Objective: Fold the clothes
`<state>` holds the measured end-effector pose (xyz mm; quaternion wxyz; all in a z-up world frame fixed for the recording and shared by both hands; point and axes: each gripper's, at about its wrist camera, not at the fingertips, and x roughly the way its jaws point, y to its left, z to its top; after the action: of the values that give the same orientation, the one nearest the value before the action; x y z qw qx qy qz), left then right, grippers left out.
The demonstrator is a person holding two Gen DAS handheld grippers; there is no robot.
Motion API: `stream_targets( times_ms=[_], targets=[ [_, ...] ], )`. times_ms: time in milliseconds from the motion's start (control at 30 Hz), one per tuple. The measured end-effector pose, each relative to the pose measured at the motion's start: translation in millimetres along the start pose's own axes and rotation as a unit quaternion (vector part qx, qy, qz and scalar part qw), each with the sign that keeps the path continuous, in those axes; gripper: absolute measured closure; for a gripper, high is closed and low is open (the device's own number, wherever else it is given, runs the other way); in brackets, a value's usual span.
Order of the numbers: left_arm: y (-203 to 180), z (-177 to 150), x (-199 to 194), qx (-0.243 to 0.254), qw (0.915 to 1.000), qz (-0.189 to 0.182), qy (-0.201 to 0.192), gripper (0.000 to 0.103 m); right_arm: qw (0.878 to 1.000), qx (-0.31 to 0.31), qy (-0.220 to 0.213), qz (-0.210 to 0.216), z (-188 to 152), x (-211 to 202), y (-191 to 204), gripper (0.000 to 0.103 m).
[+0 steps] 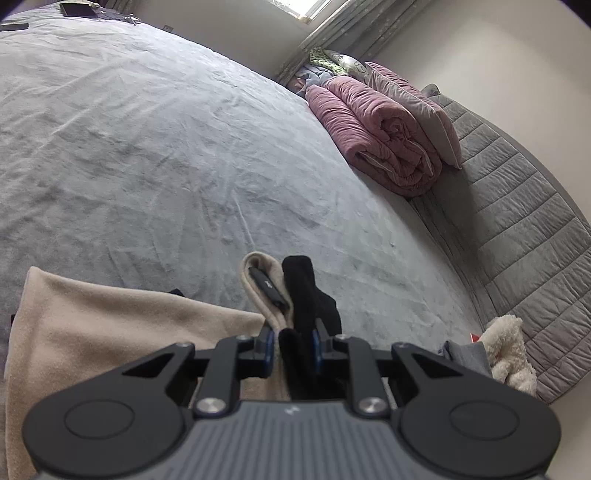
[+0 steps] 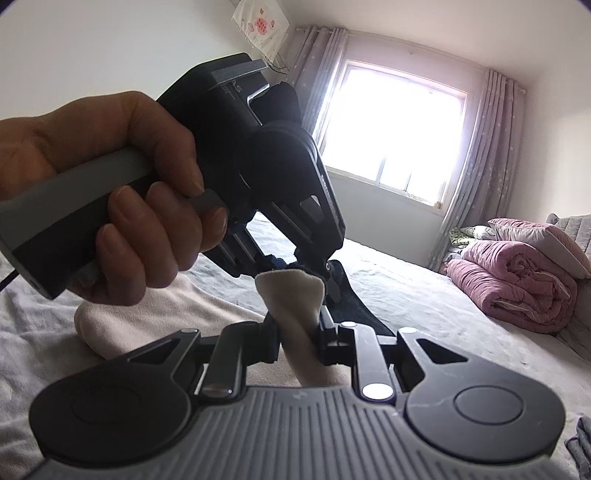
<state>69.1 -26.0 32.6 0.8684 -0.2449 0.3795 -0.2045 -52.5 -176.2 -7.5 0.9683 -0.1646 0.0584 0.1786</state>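
A beige garment with a black lining (image 1: 110, 332) lies on the grey bedspread (image 1: 147, 147) at the lower left of the left wrist view. My left gripper (image 1: 293, 332) is shut on a bunched edge of it, beige and black cloth (image 1: 306, 291) sticking up between the fingers. In the right wrist view my right gripper (image 2: 297, 325) is shut on a beige fold (image 2: 291, 295) of the same garment. The left gripper (image 2: 295, 266), held by a hand (image 2: 122, 206), sits just in front, clamped on the same fold.
A rolled pink quilt (image 1: 384, 136) and a pillow (image 1: 417, 110) lie by the grey padded headboard (image 1: 517, 221). Other clothes, one white and fluffy (image 1: 509, 354), sit at the right bed edge. A phone (image 1: 77, 9) lies far left. A curtained window (image 2: 395, 136) is behind.
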Motion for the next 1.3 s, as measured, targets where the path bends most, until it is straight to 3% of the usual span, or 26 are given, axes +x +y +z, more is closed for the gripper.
stream_targets(
  times_ms=[800, 1000, 1300],
  targets=[
    [36, 5, -62, -0.013, 0.9981, 0.011, -0.060, 0.085, 0.999, -0.012, -0.038, 0.015, 24, 9, 37, 0.081],
    [45, 5, -68, -0.028, 0.9977, 0.008, -0.061, 0.085, 0.999, -0.029, -0.044, 0.015, 24, 13, 40, 0.081],
    [51, 4, -73, -0.011, 0.9976, 0.017, -0.066, 0.086, 0.997, -0.062, -0.036, 0.011, 19, 14, 60, 0.081]
  ],
)
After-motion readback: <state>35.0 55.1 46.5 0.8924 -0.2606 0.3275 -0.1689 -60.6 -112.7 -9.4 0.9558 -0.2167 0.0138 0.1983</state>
